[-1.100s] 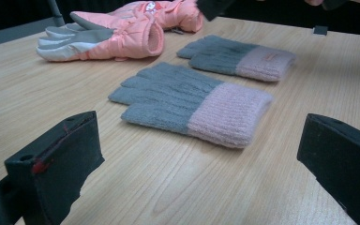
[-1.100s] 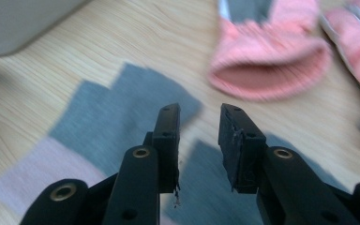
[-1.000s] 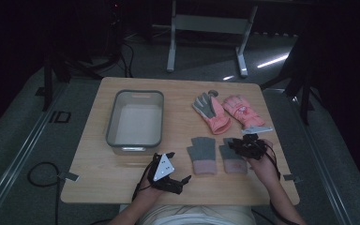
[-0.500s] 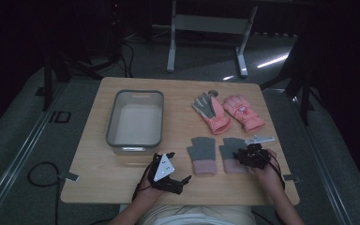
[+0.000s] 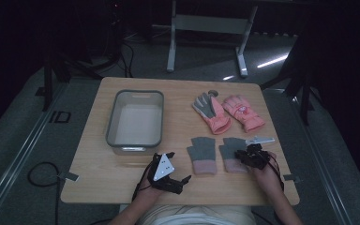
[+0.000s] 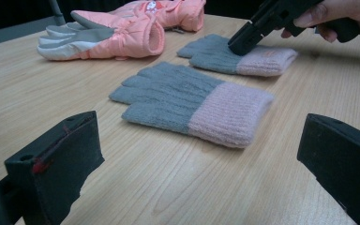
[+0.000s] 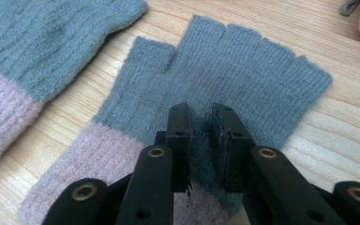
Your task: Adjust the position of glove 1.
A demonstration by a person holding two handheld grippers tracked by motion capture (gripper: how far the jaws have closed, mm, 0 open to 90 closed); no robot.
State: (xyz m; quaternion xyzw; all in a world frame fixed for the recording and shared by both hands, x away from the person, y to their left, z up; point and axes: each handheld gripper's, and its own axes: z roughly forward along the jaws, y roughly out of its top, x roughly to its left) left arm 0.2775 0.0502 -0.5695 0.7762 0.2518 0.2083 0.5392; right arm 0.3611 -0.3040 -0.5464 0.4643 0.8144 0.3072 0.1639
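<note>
The right claw (image 7: 201, 140) is pinching a little fold of the grey glove (image 7: 243, 79), and its jaws have just been closing on the wool. The fold is sitting between the two black jaws, right where the grey part is meeting the pink cuff (image 7: 98, 159). The glove is lying flat on the table (image 7: 337, 145) under the claw, and the fold looks thin. If the claw is going up too fast, the wool could be slipping out and the glove could be dropping back. It could also be hanging lopsided, because the grip is near one end. Just beside this glove, the other grey glove (image 5: 201, 153) is lying, near enough that a dragging cuff could be bumping and shoving it. Farther off from the claw, two pink gloves (image 5: 228, 112) are resting, and a grey bin (image 5: 135, 123) is sitting well apart. The left claw (image 5: 174, 176) is resting on the table with its jaws spread wide and nothing between them, so it is not helping if the glove is falling.
</note>
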